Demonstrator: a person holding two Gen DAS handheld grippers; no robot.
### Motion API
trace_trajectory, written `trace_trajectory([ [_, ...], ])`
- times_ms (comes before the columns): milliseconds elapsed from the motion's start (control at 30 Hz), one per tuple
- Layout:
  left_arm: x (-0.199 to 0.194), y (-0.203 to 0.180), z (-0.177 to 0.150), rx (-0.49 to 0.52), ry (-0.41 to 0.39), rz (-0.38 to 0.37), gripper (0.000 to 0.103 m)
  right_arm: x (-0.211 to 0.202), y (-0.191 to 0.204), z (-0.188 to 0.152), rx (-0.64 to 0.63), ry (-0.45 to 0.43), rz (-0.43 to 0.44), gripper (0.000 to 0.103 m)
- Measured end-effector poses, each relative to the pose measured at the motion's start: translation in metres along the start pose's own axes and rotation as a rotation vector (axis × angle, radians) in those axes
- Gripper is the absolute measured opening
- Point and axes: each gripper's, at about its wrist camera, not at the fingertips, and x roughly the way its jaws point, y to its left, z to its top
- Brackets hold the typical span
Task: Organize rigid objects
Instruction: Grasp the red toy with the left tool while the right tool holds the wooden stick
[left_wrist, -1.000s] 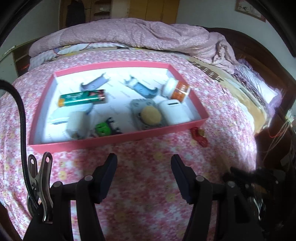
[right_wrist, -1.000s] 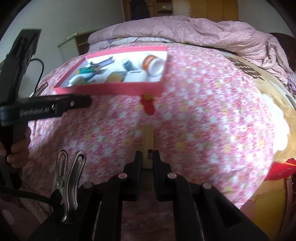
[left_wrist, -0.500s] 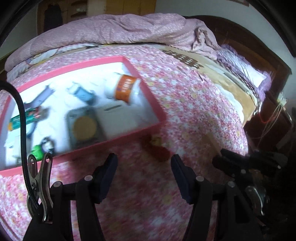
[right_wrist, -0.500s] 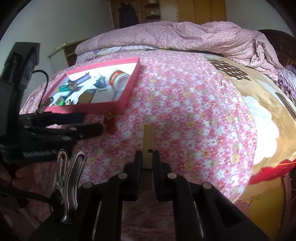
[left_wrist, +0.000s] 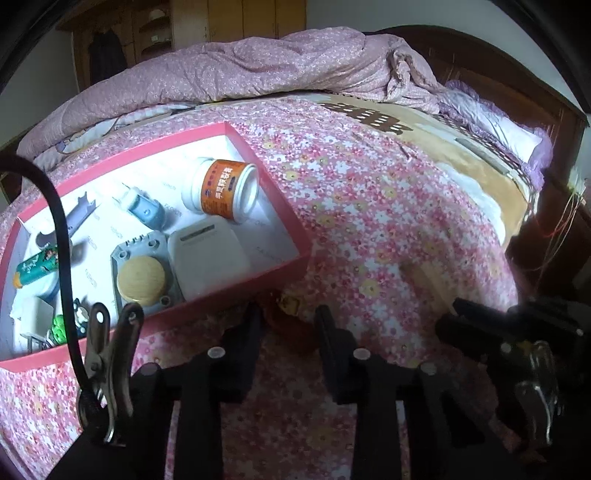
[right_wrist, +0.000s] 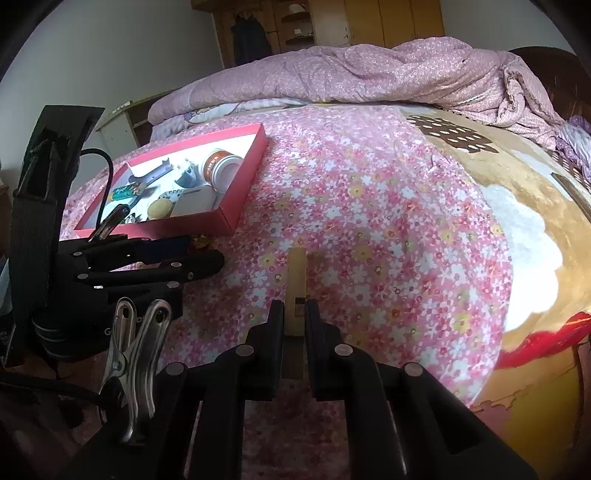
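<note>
The left tool (left_wrist: 288, 314) stands with its jaws apart, straddling a small red toy (left_wrist: 286, 325) that lies on the flowered bedspread (left_wrist: 369, 206) just outside the near wall of the pink box (left_wrist: 280, 206). The toy sits directly ahead between the two fingers, partly hidden by them; it shows a yellowish part at its far end, and its long axis cannot be made out. From the right wrist view the left tool (right_wrist: 199, 254) reaches in from the left, its tips touching or almost touching the box's near corner. The left hand is clearly the nearer one to the toy, so closing on it looks like the step in hand; the box wall close behind leaves little room, and a push forward could wedge the toy against it.

The right tool (right_wrist: 294, 317) is clamped on a light wooden block (right_wrist: 297, 277), whose long axis runs straight out along the fingers, held above the bedspread well to the right of the box.

Inside the box lie an orange-labelled white bottle (left_wrist: 225, 190) on its side in the far right corner, a white case (left_wrist: 208, 254), a grey block carrying a round wooden disc (left_wrist: 140, 275), a blue-and-white piece (left_wrist: 146, 210), a grey-blue clip (left_wrist: 79, 214), a green tube (left_wrist: 35, 264) and a small green-and-black toy (left_wrist: 66, 325).
</note>
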Motion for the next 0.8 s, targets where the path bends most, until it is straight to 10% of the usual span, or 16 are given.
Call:
trace_trajectory([
  [800,-0.049,0.041,-0.006,-0.106,-0.056,-0.055,0.022,-0.003,0.027,0.012,-0.017,-0.001,0.040,0.012],
])
